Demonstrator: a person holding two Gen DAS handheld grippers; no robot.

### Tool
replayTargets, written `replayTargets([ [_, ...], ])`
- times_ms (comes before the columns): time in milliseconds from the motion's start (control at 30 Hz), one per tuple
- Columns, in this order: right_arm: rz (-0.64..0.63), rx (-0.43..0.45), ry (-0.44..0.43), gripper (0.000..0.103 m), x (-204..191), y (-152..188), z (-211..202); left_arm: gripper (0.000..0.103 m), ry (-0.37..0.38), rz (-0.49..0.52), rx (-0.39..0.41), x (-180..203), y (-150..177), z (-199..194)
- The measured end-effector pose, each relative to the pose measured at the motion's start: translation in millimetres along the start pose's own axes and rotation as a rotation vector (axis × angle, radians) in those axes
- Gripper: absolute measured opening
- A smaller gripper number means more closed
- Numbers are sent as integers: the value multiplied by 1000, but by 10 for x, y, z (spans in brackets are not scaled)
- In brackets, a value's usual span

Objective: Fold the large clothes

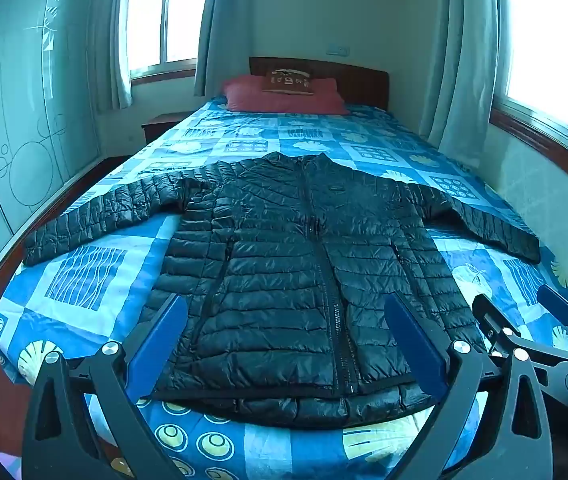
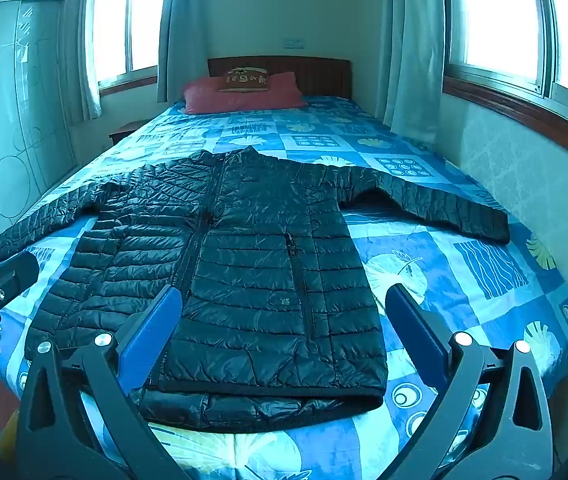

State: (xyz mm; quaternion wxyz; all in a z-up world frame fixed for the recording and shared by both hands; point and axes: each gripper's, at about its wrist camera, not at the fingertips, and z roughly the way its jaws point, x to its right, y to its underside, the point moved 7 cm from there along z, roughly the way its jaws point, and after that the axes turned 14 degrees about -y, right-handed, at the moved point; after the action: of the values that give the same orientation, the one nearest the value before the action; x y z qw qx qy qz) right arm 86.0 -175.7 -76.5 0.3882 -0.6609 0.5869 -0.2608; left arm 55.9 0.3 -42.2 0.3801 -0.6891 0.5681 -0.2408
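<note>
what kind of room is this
A bedroom in a home, most likely. A bed with a blue patterned sheet and wooden headboard fills the room, a red pillow lies at its head, and curtained windows flank it. A black puffer jacket lies spread on the bed.

Black quilted jacket (image 1: 284,280) flat, front up (zipped); 2 sleeves spread sideways

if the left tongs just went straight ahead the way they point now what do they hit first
Most likely the black puffer jacket spread flat on the bed: the open left tongs frame its lower front near the zipper. How far off it lies is unclear.
</note>
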Motion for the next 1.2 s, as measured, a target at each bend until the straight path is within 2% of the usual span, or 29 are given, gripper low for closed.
replayTargets([
  [300,4,3,-5,101,-3,-5,9,98,-13,1,12,42,24,-38],
  [1200,1,-5,0,101,-13,-25,48,98,5,-17,-26,-48,18,109],
])
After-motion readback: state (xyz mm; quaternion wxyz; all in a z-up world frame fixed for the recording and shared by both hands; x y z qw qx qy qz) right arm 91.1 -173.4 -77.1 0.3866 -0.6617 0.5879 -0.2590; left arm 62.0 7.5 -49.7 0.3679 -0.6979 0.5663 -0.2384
